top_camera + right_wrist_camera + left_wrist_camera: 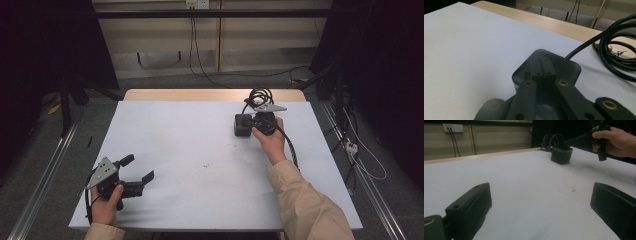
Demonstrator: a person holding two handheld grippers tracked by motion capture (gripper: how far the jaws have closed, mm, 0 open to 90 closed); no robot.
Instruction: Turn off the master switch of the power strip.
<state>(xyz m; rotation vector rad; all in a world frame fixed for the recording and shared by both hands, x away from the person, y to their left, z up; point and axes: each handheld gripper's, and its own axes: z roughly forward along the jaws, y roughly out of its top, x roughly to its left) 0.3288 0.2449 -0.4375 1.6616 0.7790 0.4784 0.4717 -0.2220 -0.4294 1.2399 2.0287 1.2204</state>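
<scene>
A black box-shaped adapter (241, 130) (561, 157) (567, 68) stands on the white sheet at the far right of the table. Its black cable (260, 95) (616, 57) lies coiled behind it. My right gripper (248, 121) (541, 63) is shut, jaws pressed together, tips over the adapter's top; whether they touch it I cannot tell. The left gripper view shows that gripper (574, 141) in a hand, reaching to the box. My left gripper (140, 168) (541, 202) is open at the near left, low over the sheet, nothing between its jaws.
The white sheet (200, 140) covers most of the table, with a wooden strip (210, 95) showing along the far edge. A small dark mark (573, 189) sits on the sheet near the middle. Metal rails (45, 170) run along the floor on both sides.
</scene>
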